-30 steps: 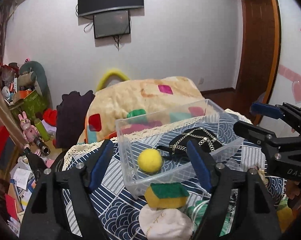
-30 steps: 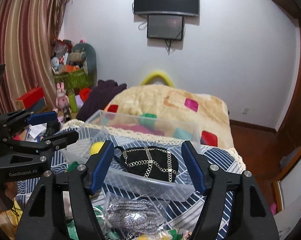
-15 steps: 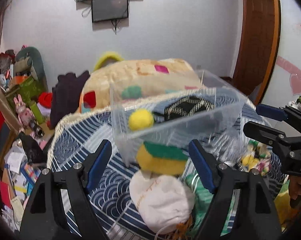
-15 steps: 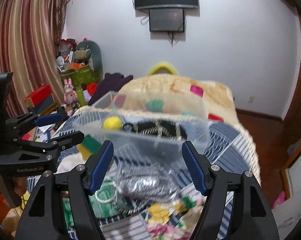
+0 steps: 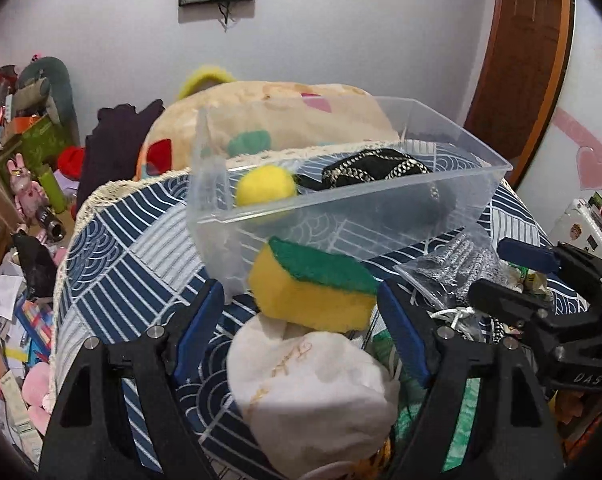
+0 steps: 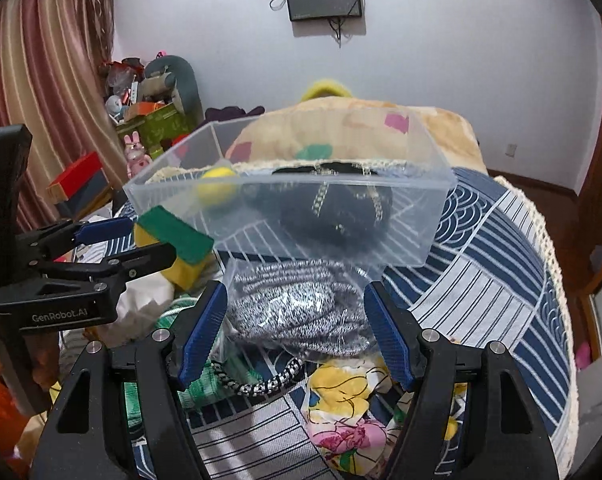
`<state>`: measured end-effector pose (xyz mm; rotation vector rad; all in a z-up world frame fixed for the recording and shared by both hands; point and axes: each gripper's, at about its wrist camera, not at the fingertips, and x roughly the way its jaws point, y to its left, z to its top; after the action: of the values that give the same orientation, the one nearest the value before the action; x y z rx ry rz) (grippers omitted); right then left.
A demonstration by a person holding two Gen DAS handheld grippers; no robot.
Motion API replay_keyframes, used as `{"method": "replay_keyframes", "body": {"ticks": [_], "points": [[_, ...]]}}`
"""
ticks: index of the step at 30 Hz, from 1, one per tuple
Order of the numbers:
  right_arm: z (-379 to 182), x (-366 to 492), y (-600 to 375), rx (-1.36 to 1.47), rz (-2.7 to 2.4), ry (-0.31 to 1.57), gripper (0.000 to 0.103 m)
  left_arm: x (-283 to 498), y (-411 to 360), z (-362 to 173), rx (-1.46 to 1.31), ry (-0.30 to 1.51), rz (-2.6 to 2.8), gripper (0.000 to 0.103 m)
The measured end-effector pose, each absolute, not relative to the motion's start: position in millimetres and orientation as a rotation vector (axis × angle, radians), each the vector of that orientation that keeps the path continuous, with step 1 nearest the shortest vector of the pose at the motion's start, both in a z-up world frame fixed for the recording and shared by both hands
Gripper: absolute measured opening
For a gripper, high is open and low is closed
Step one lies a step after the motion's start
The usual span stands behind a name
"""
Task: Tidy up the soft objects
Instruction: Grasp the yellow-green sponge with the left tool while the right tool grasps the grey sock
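While both grippers gape wide and empty, left gripper (image 5: pixel 297 320) sits nearer the sponge (image 5: pixel 313 284), directly ahead, long axis crosswise between its fingers; right gripper (image 6: pixel 297 324) faces the bagged knit (image 6: pixel 297 304).

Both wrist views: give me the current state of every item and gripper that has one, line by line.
clear bin: open-topped, holding two items.
yellow ball: inside the bin.
black chain-trimmed pouch: inside the bin.
sponge: outside the bin, resting on the white pouch.
white pouch: outside, on the cloth.
bagged grey knit: outside, against the bin's front wall.
left gripper: open, empty.
right gripper: open, empty.
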<state>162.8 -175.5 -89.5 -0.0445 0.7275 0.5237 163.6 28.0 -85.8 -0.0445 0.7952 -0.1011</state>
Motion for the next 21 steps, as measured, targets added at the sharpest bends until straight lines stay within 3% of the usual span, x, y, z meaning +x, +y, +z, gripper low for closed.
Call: {"method": "replay_keyframes", "body": {"ticks": [2, 7, 9, 15, 21], "points": [[-92.8, 164.5, -175.6, -0.043, 0.529, 0.741, 0.068, 164.0, 26.2, -88.3, -0.045, 0.796, -0.101, 0.079], [-97.5, 163.5, -175.2, -0.053, 0.527, 0.751, 0.067, 167.5, 27.5, -90.7, -0.081, 0.806, -0.131, 0.063], [-98.6, 163.8, -174.7, -0.056, 0.527, 0.755, 0.056, 166.8, 26.5, -90.5, -0.083, 0.801, -0.135, 0.061], [-97.2, 163.0, -177.6, -0.049, 0.542, 0.753, 0.040, 159.4, 22.3, -87.5, -0.048, 0.778, -0.137, 0.047], [-91.8, 161.2, -179.3, -0.038, 0.544, 0.738, 0.031, 151.0, 26.2, -81.1, -0.057, 0.759, -0.133, 0.043]]}}
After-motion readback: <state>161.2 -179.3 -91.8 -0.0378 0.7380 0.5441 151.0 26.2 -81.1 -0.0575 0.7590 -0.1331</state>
